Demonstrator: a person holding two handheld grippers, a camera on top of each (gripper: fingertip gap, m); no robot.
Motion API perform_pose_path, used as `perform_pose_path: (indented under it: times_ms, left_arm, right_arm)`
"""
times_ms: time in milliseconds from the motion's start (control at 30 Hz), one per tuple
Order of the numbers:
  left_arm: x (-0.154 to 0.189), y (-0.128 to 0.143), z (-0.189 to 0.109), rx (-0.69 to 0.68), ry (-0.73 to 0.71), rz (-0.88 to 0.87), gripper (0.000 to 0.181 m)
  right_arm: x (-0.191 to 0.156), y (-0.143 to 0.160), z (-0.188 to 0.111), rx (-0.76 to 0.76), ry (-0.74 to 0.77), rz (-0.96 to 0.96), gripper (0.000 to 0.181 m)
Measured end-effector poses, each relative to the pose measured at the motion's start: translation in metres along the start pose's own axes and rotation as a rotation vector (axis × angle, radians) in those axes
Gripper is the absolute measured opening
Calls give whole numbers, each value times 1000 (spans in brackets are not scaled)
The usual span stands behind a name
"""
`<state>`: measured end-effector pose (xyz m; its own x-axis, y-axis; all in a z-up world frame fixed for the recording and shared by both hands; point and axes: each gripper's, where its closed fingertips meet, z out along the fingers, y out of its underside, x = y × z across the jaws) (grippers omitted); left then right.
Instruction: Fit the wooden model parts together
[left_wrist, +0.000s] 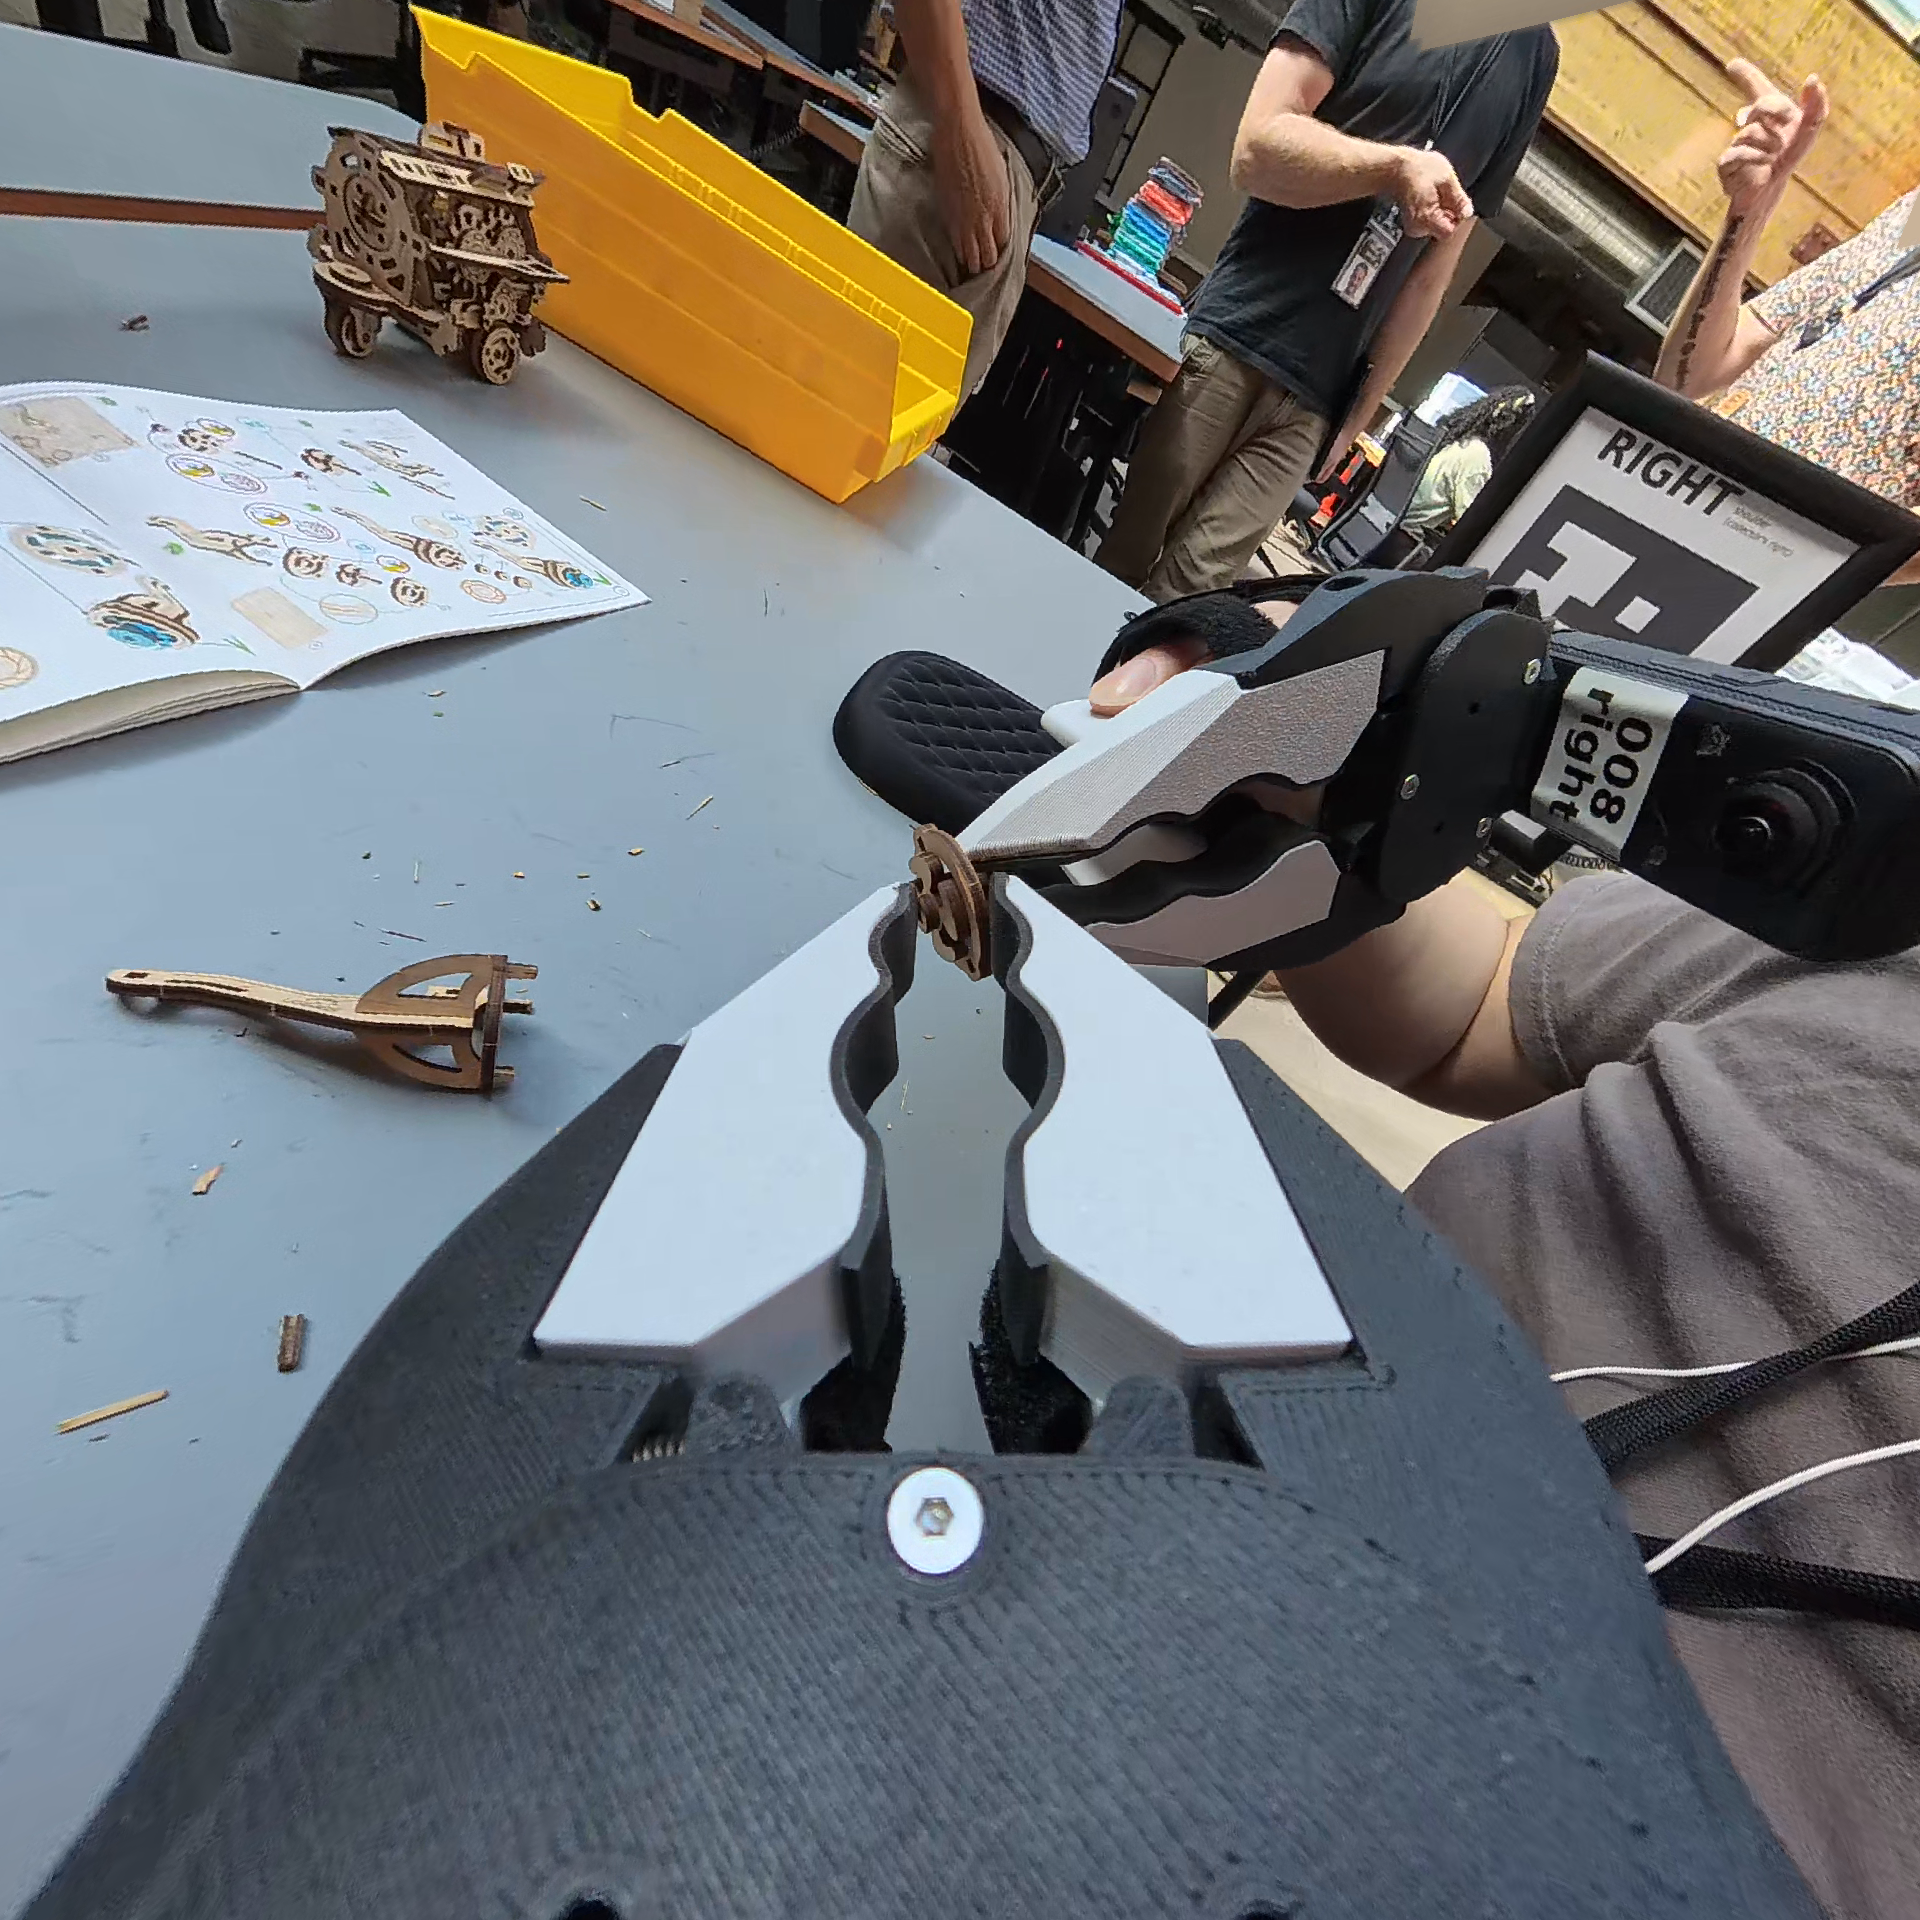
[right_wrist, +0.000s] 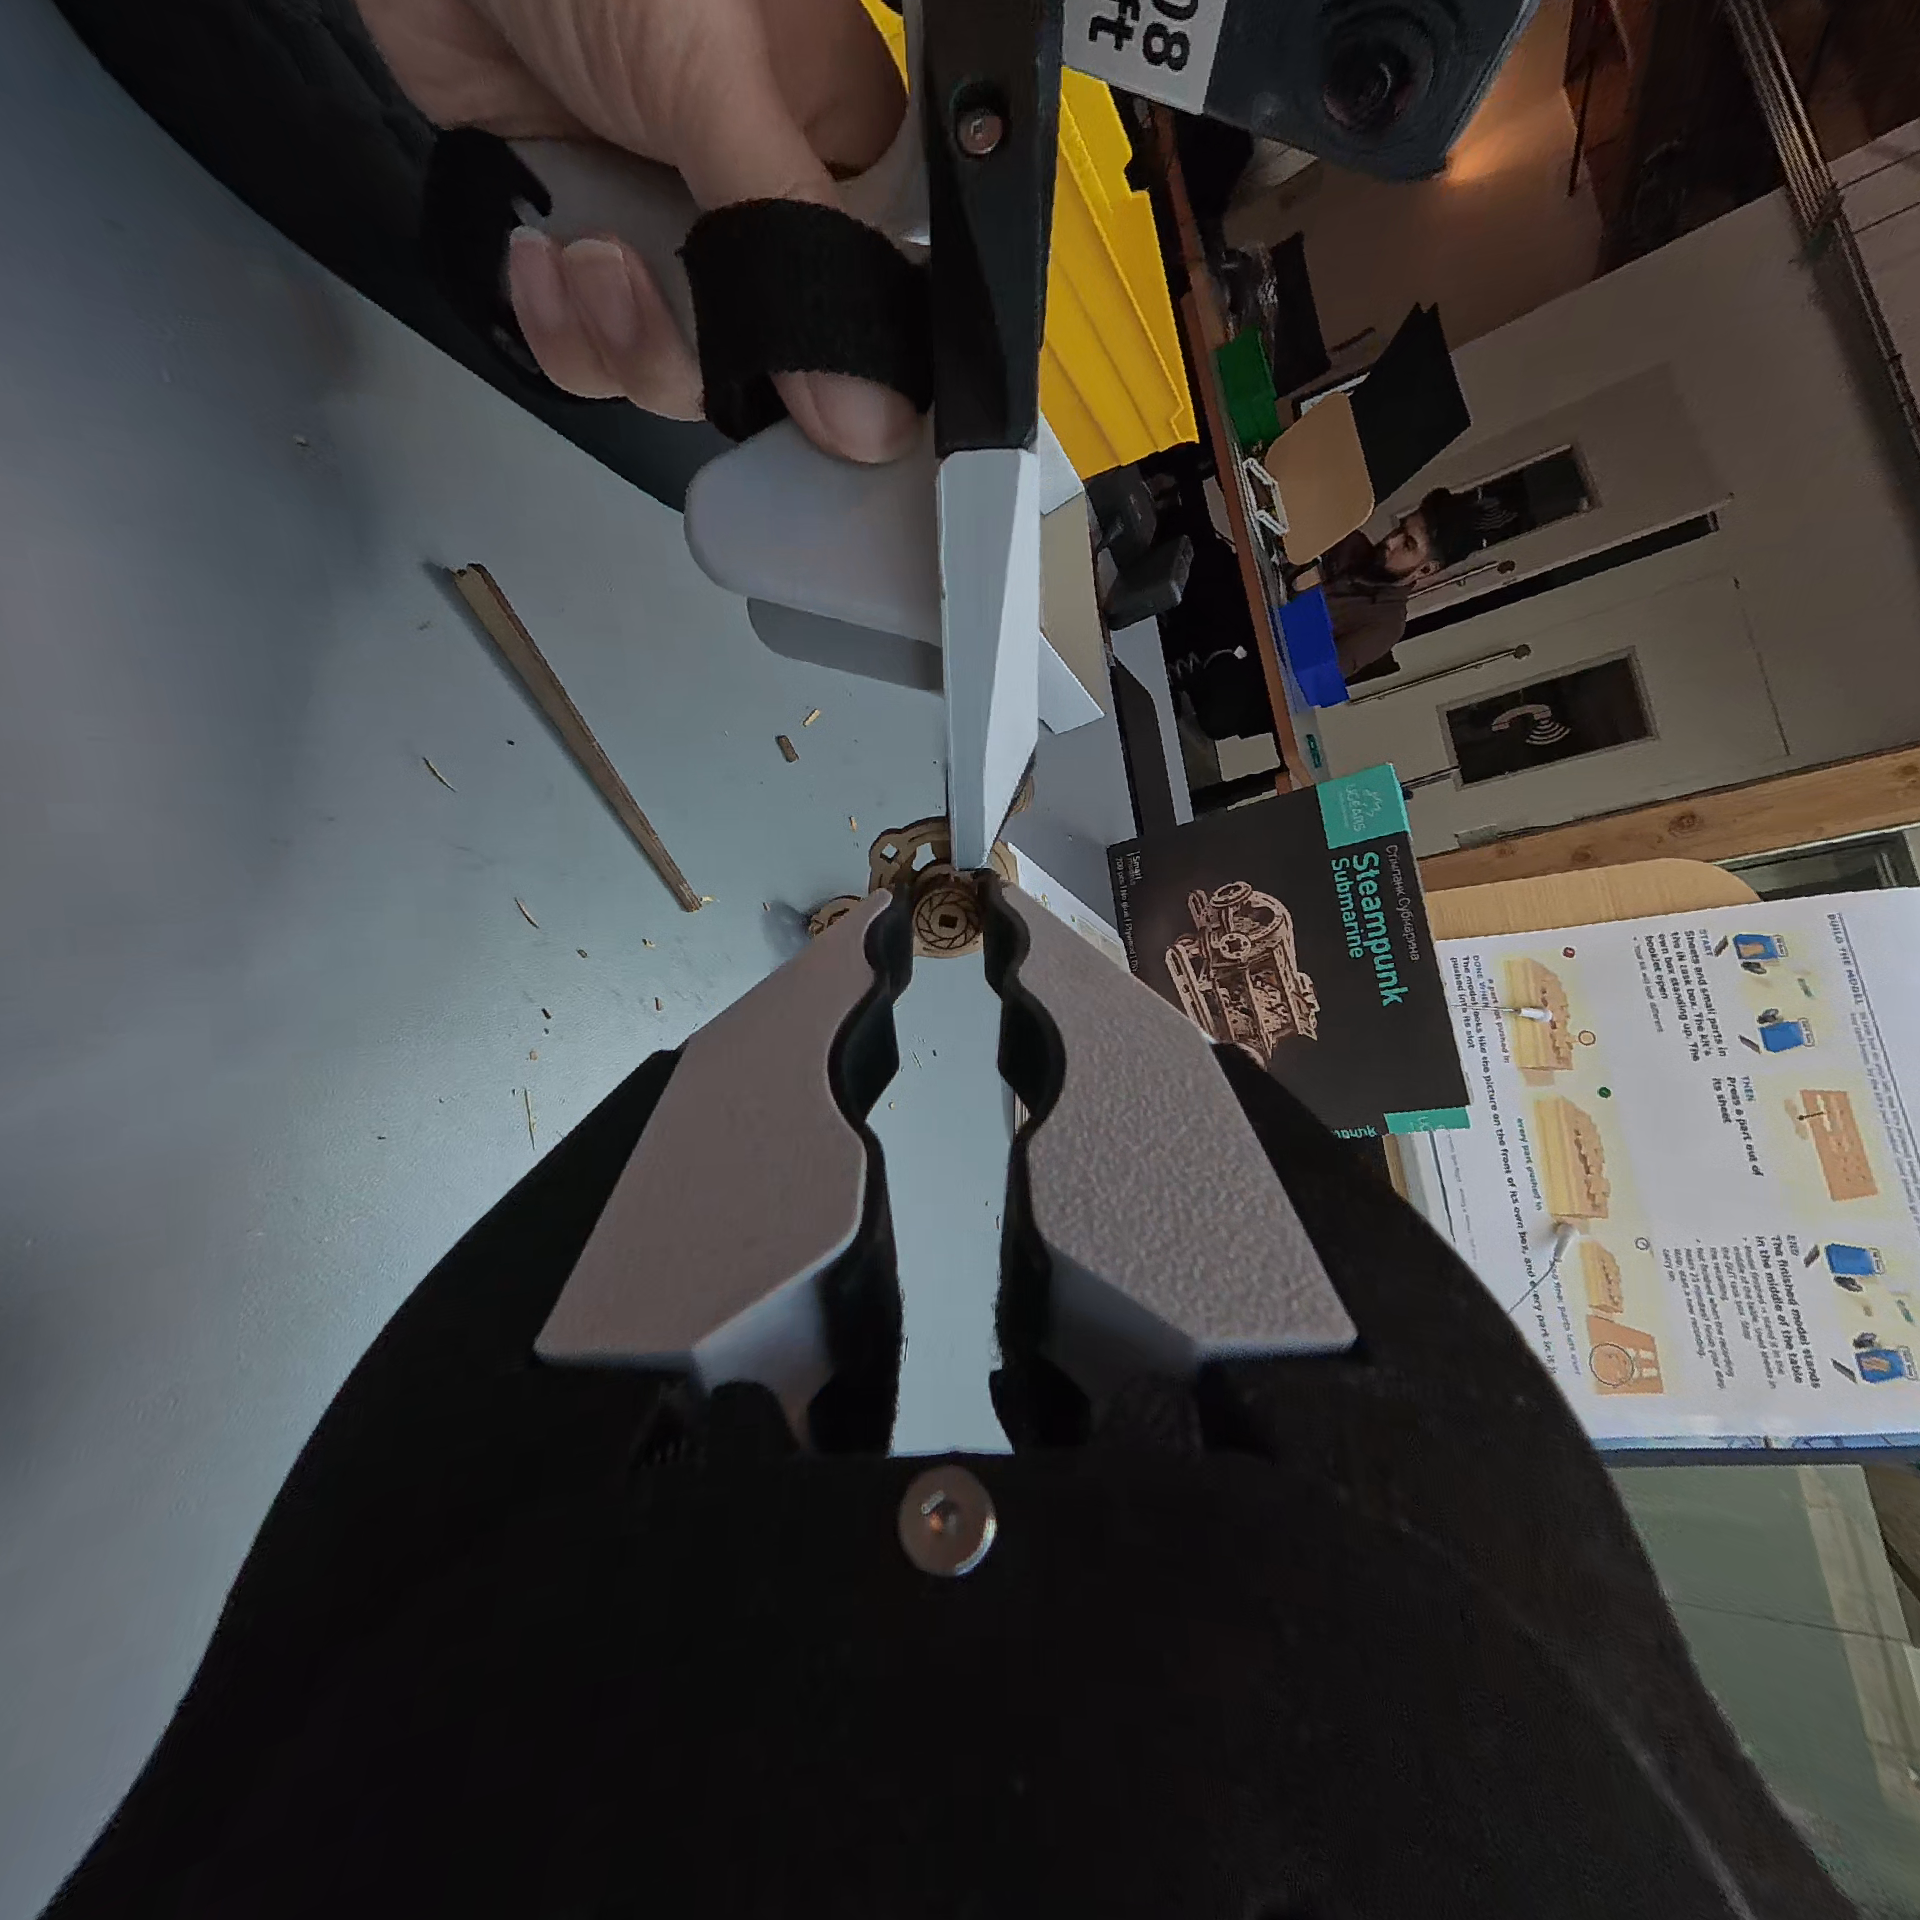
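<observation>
Two grippers are meeting over the near edge of the grey desk (left_wrist: 644, 790). The left gripper (left_wrist: 951, 914) is pinching a small wooden gear (left_wrist: 948, 914) between its fingers, edge-on; the right gripper (right_wrist: 948, 914) is pinching a round wooden disc (right_wrist: 945, 923) — probably so each part is braced for pressing together. A wooden arm piece (left_wrist: 343, 1013) is lying to the left, and the assembled model (left_wrist: 431, 249) is standing far left beside the yellow bin (left_wrist: 707, 281).

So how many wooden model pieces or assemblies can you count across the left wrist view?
3: a built wooden model beside the yellow bin, a flat arm-shaped assembly lying on the table, and a small gear piece pinched between both grippers. Others may be hidden.
</observation>
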<state>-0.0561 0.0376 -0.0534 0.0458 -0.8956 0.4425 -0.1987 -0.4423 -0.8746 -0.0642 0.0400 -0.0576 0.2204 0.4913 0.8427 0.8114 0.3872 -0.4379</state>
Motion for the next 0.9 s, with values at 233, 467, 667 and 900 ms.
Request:
perform_pose_path:
  times_ms: [233,467,667,900]
  left_arm:
    - [-8,0,1,37,-69,-40,7]
    - [-10,-3,2,77,-72,-88,3]
    - [-11,-9,2,139,-71,-101,3]
    - [-14,-26,-6,260,-147,-22,3]
  right_arm:
    - [1,4,3,-10,-12,43,12]
    - [4,6,4,-4,-10,83,11]
    - [13,3,0,41,18,153,15]
    - [27,-2,-7,102,58,338,18]
